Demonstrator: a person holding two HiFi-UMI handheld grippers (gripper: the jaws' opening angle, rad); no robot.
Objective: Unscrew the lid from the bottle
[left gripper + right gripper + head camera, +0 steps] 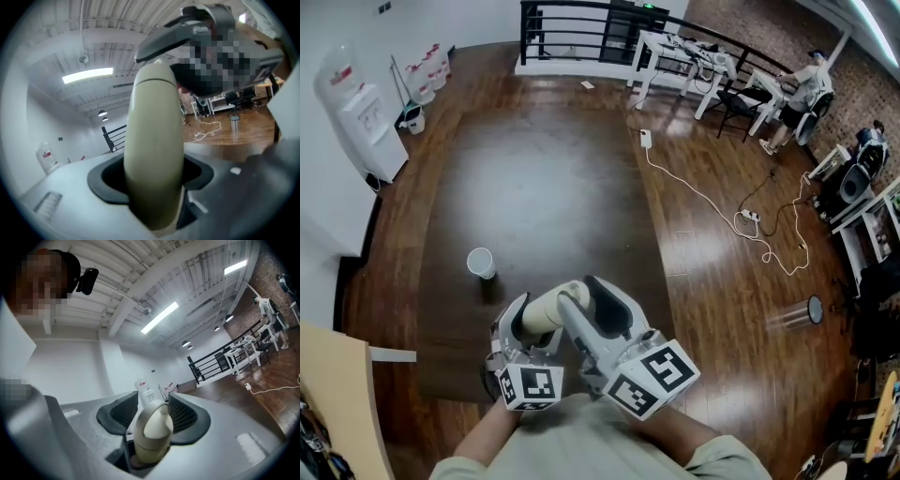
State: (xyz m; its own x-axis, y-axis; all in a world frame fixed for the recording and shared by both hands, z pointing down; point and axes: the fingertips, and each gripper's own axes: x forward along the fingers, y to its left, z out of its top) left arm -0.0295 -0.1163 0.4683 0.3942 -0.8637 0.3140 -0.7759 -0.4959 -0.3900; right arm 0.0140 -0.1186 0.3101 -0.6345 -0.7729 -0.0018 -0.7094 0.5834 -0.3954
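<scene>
A cream bottle (546, 311) is held close to my body, lying slanted between the two grippers. My left gripper (525, 323) is shut on the bottle's body, which fills the gap between its dark pads in the left gripper view (154, 150). My right gripper (592, 305) sits at the bottle's lid end. In the right gripper view the rounded lid (153, 427) stands between the ribbed pads (183, 414), with a gap showing on the left side, so these jaws stand open around it. The bottle's lower end is hidden behind the grippers.
A white cup (480, 262) stands on the dark floor mat (534, 178) ahead. A clear cylinder (802, 312) lies to the right on the wood floor. A white cable (712, 211) snakes toward desks and a seated person (806, 89). A water dispenser (361, 117) stands at far left.
</scene>
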